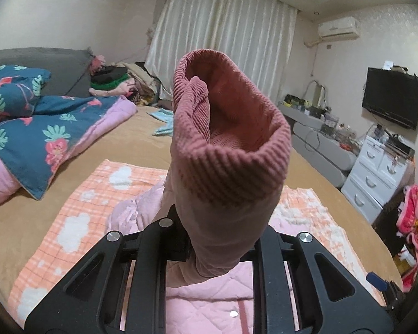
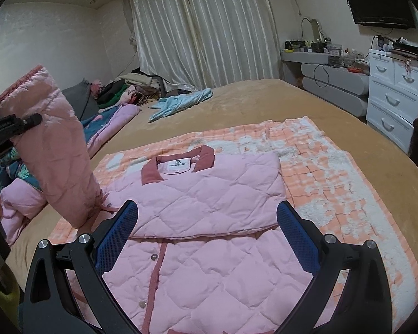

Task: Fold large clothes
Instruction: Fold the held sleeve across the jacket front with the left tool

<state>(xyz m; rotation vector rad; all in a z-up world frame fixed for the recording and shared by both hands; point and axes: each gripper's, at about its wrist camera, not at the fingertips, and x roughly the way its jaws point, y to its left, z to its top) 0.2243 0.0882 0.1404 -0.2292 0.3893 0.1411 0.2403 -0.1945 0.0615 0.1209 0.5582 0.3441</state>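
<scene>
A pink quilted jacket (image 2: 209, 194) with a dusty-rose collar (image 2: 178, 167) lies front up on an orange-and-white checked blanket (image 2: 334, 172). A folded layer lies across its chest. My left gripper (image 1: 217, 236) is shut on one sleeve (image 1: 225, 144) and holds it upright, so the ribbed cuff fills the middle of the left wrist view. From the right wrist view the raised sleeve (image 2: 55, 150) stands at the jacket's left side, with the left gripper (image 2: 14, 128) clamped near its cuff. My right gripper (image 2: 206, 222) is open above the jacket's front, nothing between its blue pads (image 2: 117, 236).
The blanket rests on a bed with a tan sheet (image 2: 264, 103). A floral duvet (image 1: 41, 128) is bunched on the left, a light blue garment (image 2: 181, 100) lies farther back, and a clothes pile (image 2: 131, 86) sits by the curtain. White drawers (image 2: 393, 105) stand right of the bed.
</scene>
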